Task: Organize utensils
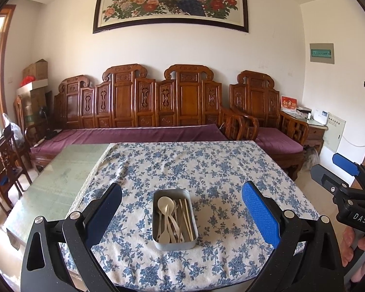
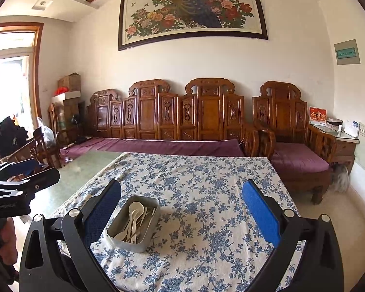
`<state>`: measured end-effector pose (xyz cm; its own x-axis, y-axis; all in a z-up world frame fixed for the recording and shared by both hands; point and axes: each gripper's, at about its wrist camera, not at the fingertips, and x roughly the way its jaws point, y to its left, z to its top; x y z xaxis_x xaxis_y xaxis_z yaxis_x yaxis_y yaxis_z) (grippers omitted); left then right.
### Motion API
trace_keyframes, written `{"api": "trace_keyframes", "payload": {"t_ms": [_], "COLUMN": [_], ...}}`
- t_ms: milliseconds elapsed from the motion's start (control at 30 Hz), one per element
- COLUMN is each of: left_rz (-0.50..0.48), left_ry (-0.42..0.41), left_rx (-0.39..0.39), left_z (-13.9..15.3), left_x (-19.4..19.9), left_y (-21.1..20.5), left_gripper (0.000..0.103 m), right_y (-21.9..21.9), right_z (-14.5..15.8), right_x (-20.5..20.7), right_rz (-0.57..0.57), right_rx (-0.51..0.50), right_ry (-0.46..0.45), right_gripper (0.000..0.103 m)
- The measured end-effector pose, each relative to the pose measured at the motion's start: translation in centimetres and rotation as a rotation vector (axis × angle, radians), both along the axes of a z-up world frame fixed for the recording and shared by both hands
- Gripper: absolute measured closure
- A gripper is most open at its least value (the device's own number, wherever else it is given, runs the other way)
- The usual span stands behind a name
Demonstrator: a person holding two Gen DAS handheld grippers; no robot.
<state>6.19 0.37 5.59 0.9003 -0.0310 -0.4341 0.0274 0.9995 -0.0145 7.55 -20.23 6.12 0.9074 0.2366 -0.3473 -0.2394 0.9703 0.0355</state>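
Note:
A grey metal tin [image 1: 174, 241] [image 2: 124, 239] stands on the blue-flowered tablecloth [image 1: 219, 170] [image 2: 206, 219], near the front edge. In it lie several pale plastic spoons [image 1: 165, 205] [image 2: 135, 208] and thin chopsticks [image 1: 188, 215]. My left gripper [image 1: 181, 215] is open, held back above the table's front edge, with the tin between its fingers in the left wrist view. My right gripper [image 2: 181, 215] is open too, and the tin sits by its left finger [image 2: 102, 215]. Neither gripper holds anything.
The cloth covers the table's right part; bare green glass [image 1: 68, 177] [image 2: 82, 170] shows on the left. A carved wooden sofa [image 1: 143, 112] and armchair [image 2: 289, 131] with purple cushions stand behind. The other gripper [image 1: 348, 185] [image 2: 14, 182] shows at each view's edge, held by a hand.

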Motion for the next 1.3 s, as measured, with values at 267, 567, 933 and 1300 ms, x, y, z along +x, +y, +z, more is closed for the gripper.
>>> {"api": "trace_keyframes", "payload": {"t_ms": [267,567,933,1300], "left_rz": [0.002,0.002,0.002,0.002], "left_ry": [0.000,0.002,0.006,0.007], "left_rx": [0.000,-0.002,-0.005,-0.006], "left_z": [-0.13,-0.50,-0.75,-0.86], "left_x": [0.04,-0.02,-0.04,-0.03], "left_y": [-0.12,-0.05,-0.06,-0.12], "left_gripper": [0.008,0.008,0.008,0.008], "right_y": [-0.05,-0.04,-0.15,0.07], "right_z": [-0.09,-0.33,-0.36,-0.65], "right_x": [0.10,0.08,0.16,-0.01], "right_rz": [-0.002,-0.002,-0.002,-0.004], "right_rx": [0.003,0.006,0.006,0.003], "right_ry": [0.005,0.008,0.008,0.009], "right_gripper": [0.003,0.003,0.003,0.003]}}
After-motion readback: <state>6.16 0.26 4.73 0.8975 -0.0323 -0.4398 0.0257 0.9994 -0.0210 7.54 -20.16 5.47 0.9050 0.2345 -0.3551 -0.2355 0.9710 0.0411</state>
